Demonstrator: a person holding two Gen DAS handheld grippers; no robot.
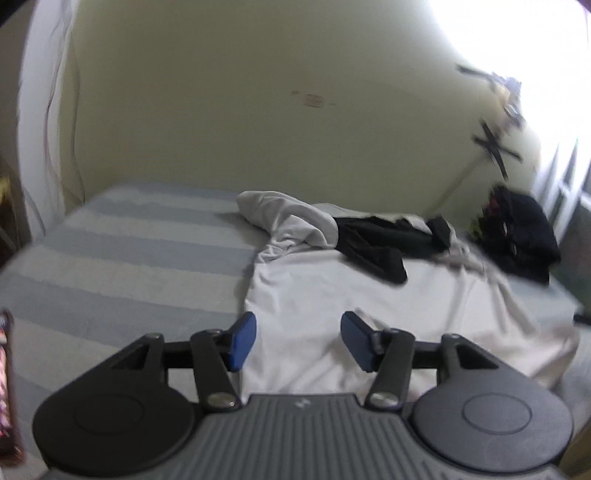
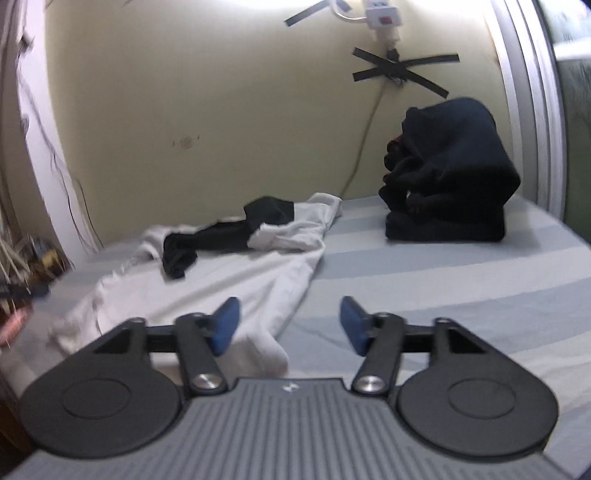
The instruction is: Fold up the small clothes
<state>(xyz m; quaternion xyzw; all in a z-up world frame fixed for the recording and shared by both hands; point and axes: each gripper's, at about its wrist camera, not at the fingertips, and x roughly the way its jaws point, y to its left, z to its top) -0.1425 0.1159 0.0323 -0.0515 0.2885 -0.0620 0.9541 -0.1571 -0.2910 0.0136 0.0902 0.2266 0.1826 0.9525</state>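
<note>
Left wrist view
Left gripper: I am holding the left gripper (image 1: pixel 298 341) above the near edge of the bed, blue fingers (image 1: pixel 242 341) spread wide apart with nothing between them.
White garment: I am seeing the white garment (image 1: pixel 369 295) lying spread across the striped bed sheet (image 1: pixel 122 258), directly beyond the fingers; its far end is bunching into a rumpled mound toward the wall.
Black garment: a small black garment (image 1: pixel 373 243) is lying crumpled on the far part of the white one, touching it.
Dark pile: a stack of dark clothes (image 1: pixel 521 232) is sitting at the far right of the bed, near the window light.
Wall: crossed strips of black tape (image 1: pixel 495 147) are showing on the pale yellow wall; this side of the frame is blurring.

Right wrist view
Right gripper: I am holding the right gripper (image 2: pixel 288 325) low over the bed, fingers (image 2: pixel 225 325) parted wide and gripping nothing.
White garment: the white garment (image 2: pixel 236 280) is lying left of centre, its near edge running under the left-hand finger; the right-hand finger is hanging over bare striped sheet (image 2: pixel 461 280).
Black garment: the black garment (image 2: pixel 221 232) is resting on the far part of the white cloth.
Dark pile: the dark clothes (image 2: pixel 447 177) are sitting stacked at the back right, apart from the white garment.
Wall: black tape (image 2: pixel 402 70) is crossing over a cable below a white socket block (image 2: pixel 382 13).
</note>
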